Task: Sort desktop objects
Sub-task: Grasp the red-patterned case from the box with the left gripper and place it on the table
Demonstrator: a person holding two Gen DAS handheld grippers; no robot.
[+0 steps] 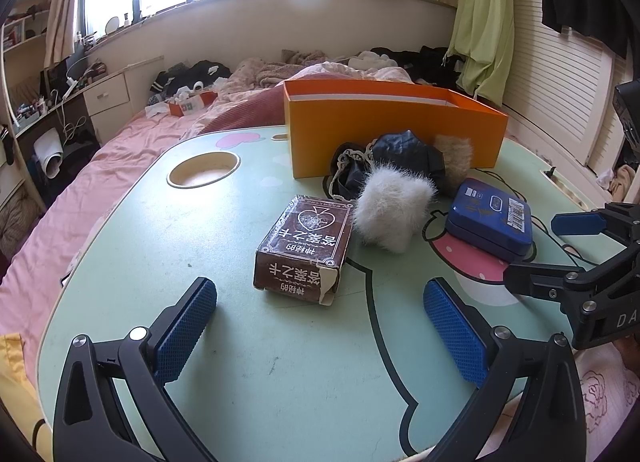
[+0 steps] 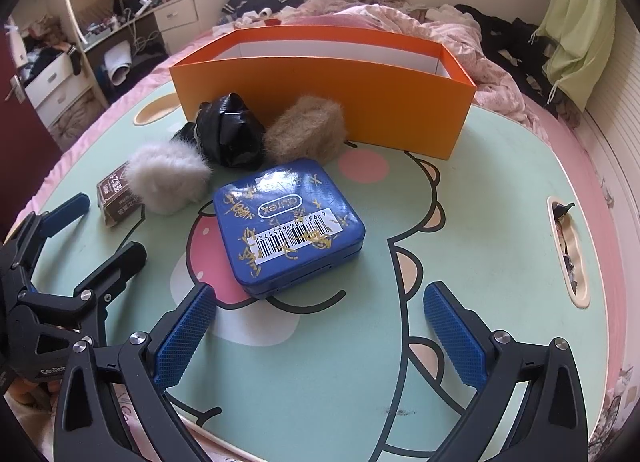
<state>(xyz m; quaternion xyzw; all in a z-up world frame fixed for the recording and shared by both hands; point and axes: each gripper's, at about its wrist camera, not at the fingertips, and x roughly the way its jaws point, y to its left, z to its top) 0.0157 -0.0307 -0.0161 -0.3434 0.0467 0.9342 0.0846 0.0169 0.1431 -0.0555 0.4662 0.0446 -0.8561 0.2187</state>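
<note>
A brown card box (image 1: 304, 248) lies on the green lap table (image 1: 240, 342), just ahead of my open, empty left gripper (image 1: 320, 302). A blue tin (image 2: 288, 224) lies just ahead of my open, empty right gripper (image 2: 320, 302); the tin also shows in the left wrist view (image 1: 490, 218). A white fur puff (image 1: 390, 210), a black leather pouch (image 1: 404, 160) and a tan fur puff (image 1: 454, 160) lie in front of the open orange box (image 1: 384, 134). The right gripper (image 1: 540, 246) shows at the right of the left wrist view.
The table (image 2: 500, 262) stands on a pink bed with rumpled bedding and clothes behind. It has a round cup recess (image 1: 203, 172) at the far left and a slot (image 2: 570, 250) at the right edge. A desk with drawers (image 1: 106, 96) stands far left.
</note>
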